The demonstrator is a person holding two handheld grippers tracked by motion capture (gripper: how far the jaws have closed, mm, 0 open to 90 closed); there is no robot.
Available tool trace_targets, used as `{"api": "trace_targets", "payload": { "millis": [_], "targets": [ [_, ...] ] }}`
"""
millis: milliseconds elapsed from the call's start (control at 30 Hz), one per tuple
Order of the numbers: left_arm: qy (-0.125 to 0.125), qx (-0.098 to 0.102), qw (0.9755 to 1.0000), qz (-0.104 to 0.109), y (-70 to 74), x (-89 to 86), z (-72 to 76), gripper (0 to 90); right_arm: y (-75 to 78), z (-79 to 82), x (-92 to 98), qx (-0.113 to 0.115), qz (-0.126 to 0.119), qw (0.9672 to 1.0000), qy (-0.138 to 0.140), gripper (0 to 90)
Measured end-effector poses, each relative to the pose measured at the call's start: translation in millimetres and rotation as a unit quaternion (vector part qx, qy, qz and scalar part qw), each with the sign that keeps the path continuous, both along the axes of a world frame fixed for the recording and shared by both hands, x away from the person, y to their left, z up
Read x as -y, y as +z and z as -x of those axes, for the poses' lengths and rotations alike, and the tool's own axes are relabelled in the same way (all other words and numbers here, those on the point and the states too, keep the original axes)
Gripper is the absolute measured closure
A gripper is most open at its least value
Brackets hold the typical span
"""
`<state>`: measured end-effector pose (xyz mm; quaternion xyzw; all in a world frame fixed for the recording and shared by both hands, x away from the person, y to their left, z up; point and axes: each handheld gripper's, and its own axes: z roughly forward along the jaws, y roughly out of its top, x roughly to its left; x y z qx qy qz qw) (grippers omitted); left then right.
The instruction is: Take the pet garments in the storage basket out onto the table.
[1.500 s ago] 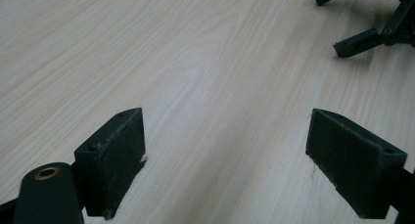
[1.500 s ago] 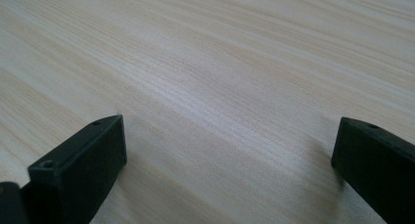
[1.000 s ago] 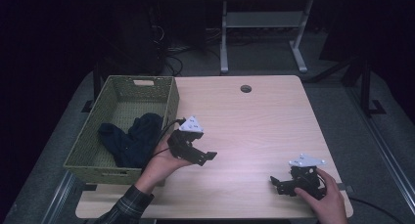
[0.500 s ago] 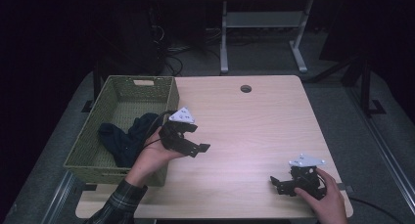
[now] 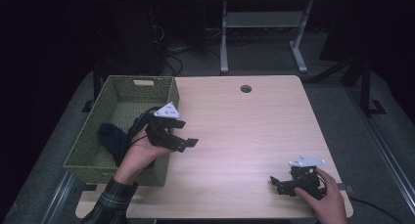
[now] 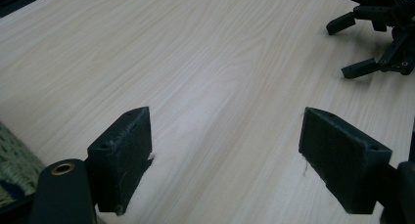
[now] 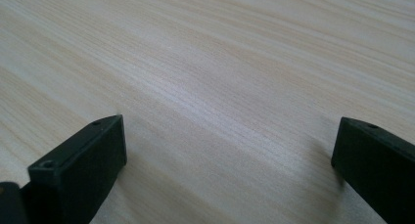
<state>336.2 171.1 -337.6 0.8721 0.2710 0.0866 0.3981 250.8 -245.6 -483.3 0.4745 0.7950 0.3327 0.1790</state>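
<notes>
A green woven basket (image 5: 172, 93) stands at the table's left side with a dark cloth (image 5: 108, 137) lying in it. My left gripper (image 5: 188, 135) hovers over the basket's right rim, pointing right across the table. Its jaws are open and have just been closing a little, with nothing between them. In the left gripper view the left gripper (image 6: 225, 145) frames bare wood. My right gripper (image 5: 277, 183) rests near the table's front right corner, open and pointing left. Bare wood also lies between the wide jaws of the right gripper (image 7: 227, 155) in its own view.
The light wooden table (image 5: 244, 131) has a round cable hole (image 5: 245, 89) near its far edge. The right gripper (image 6: 386, 43) appears at the top right of the left gripper view. A metal stand (image 5: 264, 28) and cables sit on the dark floor behind.
My left hand has lifted and drawn back left, from over the table to above the basket's right rim. The right hand has stayed still.
</notes>
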Motion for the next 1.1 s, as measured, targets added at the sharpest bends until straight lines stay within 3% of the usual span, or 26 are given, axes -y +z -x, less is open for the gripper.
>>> {"api": "trace_targets", "payload": {
  "millis": [667, 1100],
  "targets": [
    [0.047, 0.004, 0.9989, 0.002, 13.7, -49.2, -2.8, 21.7, 0.0, 0.0, 0.0, 0.0, 0.0, 1.0, 0.0, 0.0],
    [0.081, 0.008, 0.9966, -0.015, 16.3, -80.7, -3.2, 22.6, 0.1, 0.0, 0.0, -0.001, 0.0, 1.0, 0.001, 0.0]
  ]
}}
